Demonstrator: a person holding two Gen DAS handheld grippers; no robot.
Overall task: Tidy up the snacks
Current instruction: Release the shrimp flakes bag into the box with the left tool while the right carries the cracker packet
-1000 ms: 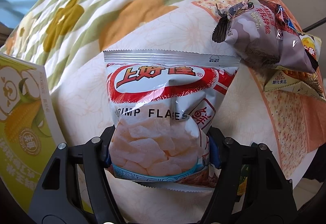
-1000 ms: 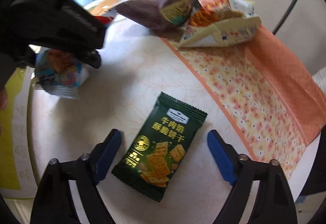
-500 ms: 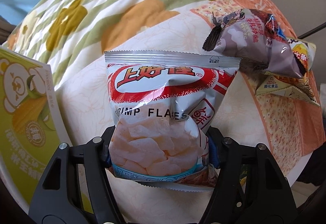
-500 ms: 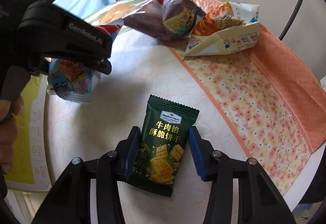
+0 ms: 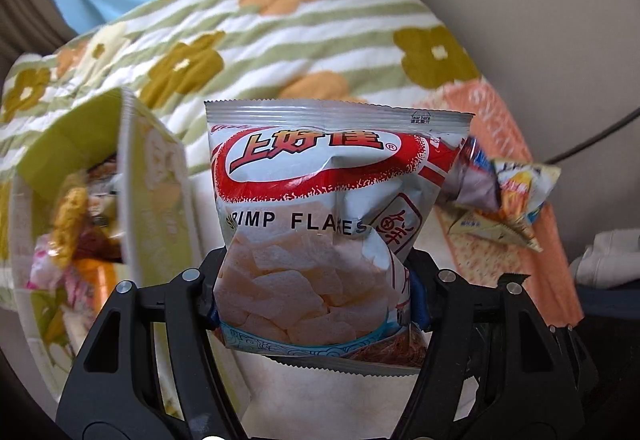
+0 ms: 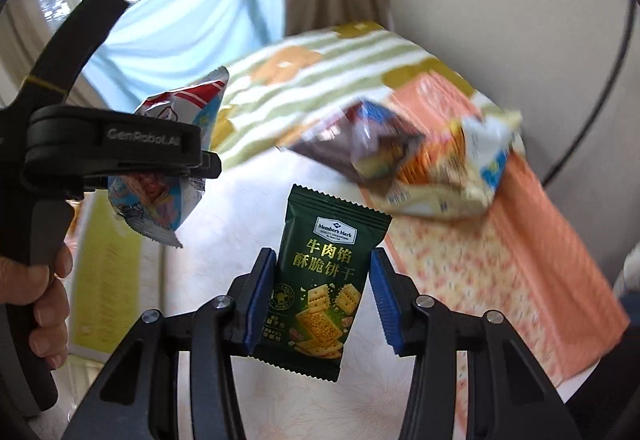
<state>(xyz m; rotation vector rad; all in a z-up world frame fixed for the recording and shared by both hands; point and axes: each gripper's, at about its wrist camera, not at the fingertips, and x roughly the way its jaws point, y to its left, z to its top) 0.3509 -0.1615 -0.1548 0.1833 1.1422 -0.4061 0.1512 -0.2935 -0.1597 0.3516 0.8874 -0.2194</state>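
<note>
Gripping shrimp flakes bag (image 5: 316,224) in left gripper (image 5: 316,304), green cracker packet (image 6: 320,288) in right gripper (image 6: 320,300).

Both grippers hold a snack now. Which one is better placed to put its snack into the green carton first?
Probably the left gripper. Its white and red shrimp flakes bag hangs right beside the open green cardboard carton. From the right gripper, holding the dark green biscuit packet, the carton lies further away, beyond the left gripper.

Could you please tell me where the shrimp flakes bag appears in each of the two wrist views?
Left wrist: shrimp flakes bag fills the centre, pinched in the left claw.
Right wrist: same bag at left, seen side-on.
Shared landmark: the purple snack bag on the orange cloth.
</note>
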